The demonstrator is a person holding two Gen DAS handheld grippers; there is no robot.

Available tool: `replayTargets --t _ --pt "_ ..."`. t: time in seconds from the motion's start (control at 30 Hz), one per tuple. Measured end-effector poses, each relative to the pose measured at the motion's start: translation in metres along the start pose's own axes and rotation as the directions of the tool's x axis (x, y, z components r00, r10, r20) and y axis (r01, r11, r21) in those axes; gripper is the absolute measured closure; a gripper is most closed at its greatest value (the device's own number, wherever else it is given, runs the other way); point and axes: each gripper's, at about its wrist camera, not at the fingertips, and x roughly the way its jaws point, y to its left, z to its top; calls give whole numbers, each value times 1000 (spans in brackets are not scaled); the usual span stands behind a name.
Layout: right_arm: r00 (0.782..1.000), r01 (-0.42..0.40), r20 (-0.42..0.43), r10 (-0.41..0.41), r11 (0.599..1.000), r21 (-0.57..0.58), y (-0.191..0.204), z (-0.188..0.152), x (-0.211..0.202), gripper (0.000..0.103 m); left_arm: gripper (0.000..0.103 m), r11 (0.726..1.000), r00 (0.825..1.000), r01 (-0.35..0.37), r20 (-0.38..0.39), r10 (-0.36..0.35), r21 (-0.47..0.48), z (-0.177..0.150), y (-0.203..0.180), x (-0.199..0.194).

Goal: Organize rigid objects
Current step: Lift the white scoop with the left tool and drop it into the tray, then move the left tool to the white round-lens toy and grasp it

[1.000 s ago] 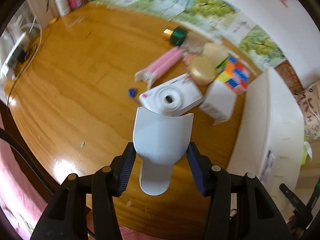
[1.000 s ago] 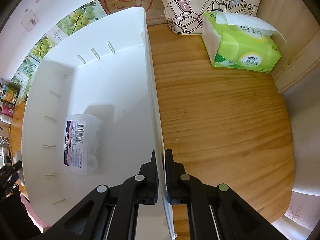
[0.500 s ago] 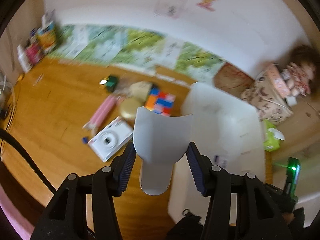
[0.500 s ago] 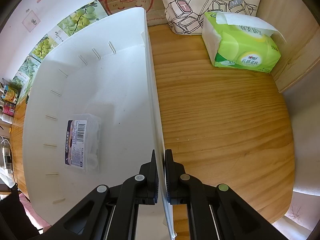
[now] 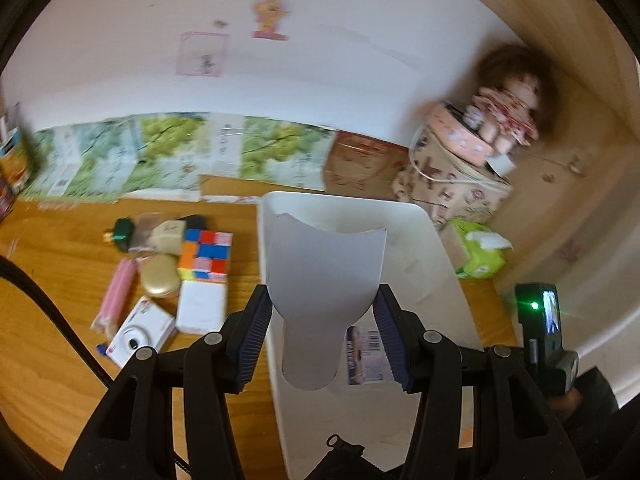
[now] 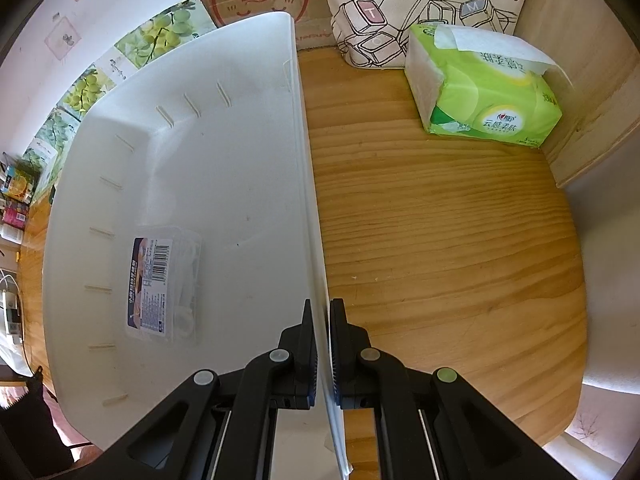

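Note:
My left gripper (image 5: 323, 322) is shut on a white plastic scoop (image 5: 324, 276) and holds it in the air above the left edge of the white bin (image 5: 436, 252). My right gripper (image 6: 322, 320) is shut on the bin's right wall (image 6: 308, 184), one finger inside and one outside. A clear labelled box (image 6: 164, 280) lies on the bin floor; it also shows in the left wrist view (image 5: 366, 354) behind the scoop.
Left of the bin on the wooden table lie a colour cube (image 5: 206, 254), a white box (image 5: 200, 306), a gold round tin (image 5: 160, 282), a pink tube (image 5: 116, 296) and a white camera-like box (image 5: 138, 336). A green tissue pack (image 6: 484, 96) and a printed bag (image 6: 420, 4) stand right of the bin.
My left gripper has lifted and swung right with the scoop, from over the pile of objects to over the bin's left edge. The right gripper has stayed on the bin wall.

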Motion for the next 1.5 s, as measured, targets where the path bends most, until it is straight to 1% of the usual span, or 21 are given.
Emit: replayTargets --t 0.13,0.27,0.53,0.67,0.77,0.87,0.9,0.97,1.0,1.1,1.2,1.33,1.5 --pt "1000 10 -1 -10 1000 -5 5 1 2 97 47 996 999 43 -25 -42 72 -3 -17 6" --pt "1000 13 -2 -13 1000 -1 5 2 3 97 47 986 995 90 -47 -85 137 -6 -32 9" --pt "1000 19 -1 -19 1000 4 9 3 3 97 46 965 984 157 -110 -137 209 -15 -51 17" --pt "1000 11 1 -11 1000 6 7 2 3 97 46 959 983 167 -119 -143 229 -19 -56 16" --pt "1000 9 1 -9 1000 6 6 2 3 97 46 961 984 160 -117 -136 227 -21 -55 13" --pt "1000 8 -1 -8 1000 7 3 -1 1 97 45 968 986 144 -113 -123 207 -22 -49 11" --pt "1000 11 -2 -11 1000 5 3 -1 1 97 43 970 987 138 -110 -118 199 -23 -47 10" --pt "1000 16 -2 -16 1000 -2 4 -1 1 97 30 974 989 131 -90 -116 184 -24 -44 6" --pt "1000 20 -2 -20 1000 -7 4 -1 0 97 29 975 990 126 -79 -113 181 -25 -43 4" --pt "1000 30 -3 -30 999 -18 6 -1 1 97 27 978 993 112 -56 -104 174 -26 -41 -2" --pt "999 33 -6 -33 999 -30 8 0 1 97 26 986 996 83 -35 -79 146 -26 -35 -6" --pt "999 43 -12 -43 998 -53 9 1 0 97 26 997 999 36 -15 -35 74 -27 -17 -9" --pt "998 54 -18 -56 995 -81 11 4 2 97 26 999 999 -36 5 36 -16 -29 9 -13"
